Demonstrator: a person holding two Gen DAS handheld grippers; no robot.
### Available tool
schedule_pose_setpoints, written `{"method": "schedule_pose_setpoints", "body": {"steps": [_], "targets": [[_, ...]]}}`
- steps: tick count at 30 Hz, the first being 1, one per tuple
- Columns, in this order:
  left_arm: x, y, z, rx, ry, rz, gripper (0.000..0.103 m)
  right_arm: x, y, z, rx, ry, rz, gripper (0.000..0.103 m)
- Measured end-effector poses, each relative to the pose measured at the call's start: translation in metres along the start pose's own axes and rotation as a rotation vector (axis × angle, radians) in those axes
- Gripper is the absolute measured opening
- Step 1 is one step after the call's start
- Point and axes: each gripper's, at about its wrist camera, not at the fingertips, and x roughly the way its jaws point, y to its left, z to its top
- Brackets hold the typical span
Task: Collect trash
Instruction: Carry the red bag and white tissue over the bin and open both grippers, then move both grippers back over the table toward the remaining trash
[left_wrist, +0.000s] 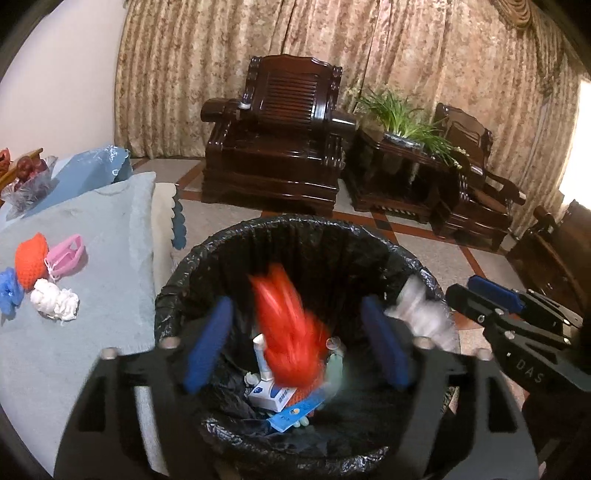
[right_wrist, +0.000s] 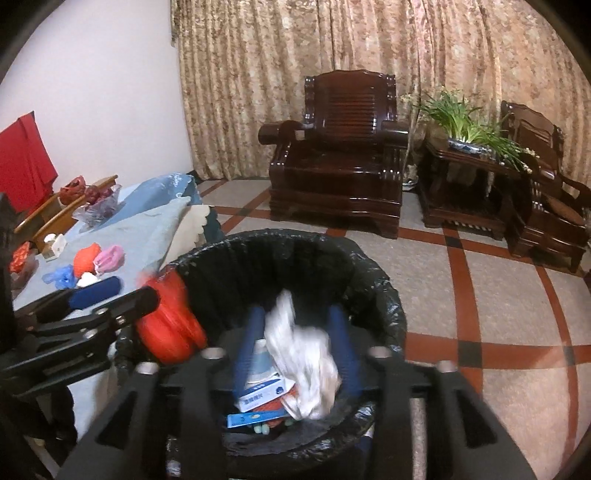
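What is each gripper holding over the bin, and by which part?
Nothing is held. The left gripper has its jaws apart around a blurred orange piece, and the right gripper around a blurred white wad, both above the bin.

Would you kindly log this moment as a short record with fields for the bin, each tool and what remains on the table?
bin: black-lined trash bin beside the table, already holding a small white box and a blue card
left tool: open above the bin, blurred orange net between its pads, not pressed
right tool: open above the bin, blurred white wad between its pads
table: blue cloth with orange knit piece, pink item, white crumple, blue bag
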Motion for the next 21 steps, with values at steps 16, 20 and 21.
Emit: {"method": "schedule_pose_setpoints", "body": {"steps": [16,20,21], "targets": [[-0.072,0.067,-0.019,-0.067,-0.115,0.162,0.09,-0.014,0.038,0.018,-0.017,-0.079,0.07,0.097],[-0.102,0.097,-0.023,-0.111,-0.147,0.247,0.09,-0.009,0.07,0.026,-0.053,-0.086,0.127,0.097],[-0.108,0.105,-0.025,-0.123,-0.153,0.27,0.09,-0.006,0.081,0.028,-0.061,-0.085,0.147,0.097]]}}
